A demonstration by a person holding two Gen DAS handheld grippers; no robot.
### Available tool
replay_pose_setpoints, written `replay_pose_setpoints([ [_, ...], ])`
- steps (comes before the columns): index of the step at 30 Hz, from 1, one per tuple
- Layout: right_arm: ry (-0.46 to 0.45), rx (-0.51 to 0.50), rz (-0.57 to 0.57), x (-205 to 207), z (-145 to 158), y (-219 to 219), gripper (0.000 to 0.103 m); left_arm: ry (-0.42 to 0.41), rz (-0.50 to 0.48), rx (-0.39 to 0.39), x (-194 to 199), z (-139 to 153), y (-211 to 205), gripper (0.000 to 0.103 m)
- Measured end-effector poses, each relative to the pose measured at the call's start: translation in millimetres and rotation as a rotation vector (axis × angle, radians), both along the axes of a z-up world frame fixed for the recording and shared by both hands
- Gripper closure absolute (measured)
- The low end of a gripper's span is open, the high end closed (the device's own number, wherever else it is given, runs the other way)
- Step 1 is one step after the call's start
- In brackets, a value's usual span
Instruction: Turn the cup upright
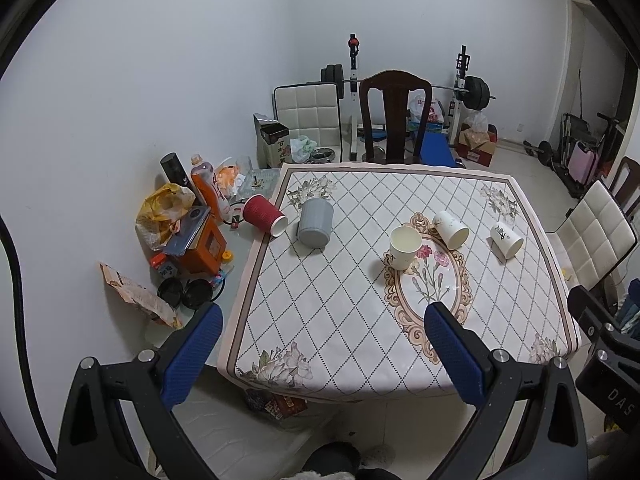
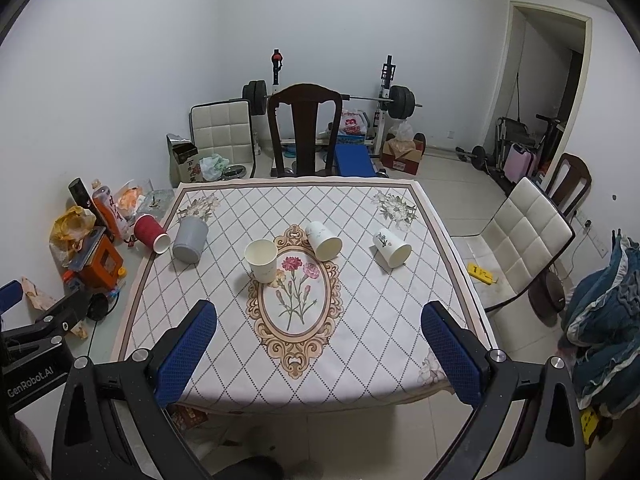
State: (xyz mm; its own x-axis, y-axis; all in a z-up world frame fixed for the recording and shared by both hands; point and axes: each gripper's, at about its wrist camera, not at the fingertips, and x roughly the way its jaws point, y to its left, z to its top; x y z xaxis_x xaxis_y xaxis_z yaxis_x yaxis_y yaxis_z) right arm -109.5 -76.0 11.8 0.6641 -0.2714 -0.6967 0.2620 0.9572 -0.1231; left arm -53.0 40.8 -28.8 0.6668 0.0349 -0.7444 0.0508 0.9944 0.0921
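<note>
I hold the left gripper (image 1: 324, 340) and right gripper (image 2: 320, 340) wide open and empty short of the table (image 2: 360, 380), where two white paper cups (image 2: 325, 241) (image 2: 392, 249) lie tipped right of centre—light, crushable, best pinched gently mid-wall.

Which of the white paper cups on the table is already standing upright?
The cream cup at the left edge of the flower medallion: its mouth faces up. The other two white cups lie on their sides.

The worktop cloth (image 2: 360, 320) is white with a diamond grid and a floral medallion. One cup (image 2: 150, 234) is red, one (image 2: 190, 239) grey, three (image 2: 262, 260) white. Tool pads (image 2: 188, 352) are blue.
</note>
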Motion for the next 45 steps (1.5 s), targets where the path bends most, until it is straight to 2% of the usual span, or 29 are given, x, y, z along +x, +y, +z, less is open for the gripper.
replay_pose_setpoints([
  [45,0.005,0.010,0.054,-14.3,6.0,7.5,0.000,-0.002,0.000,-0.016,-6.4,8.7,1.5,0.000],
])
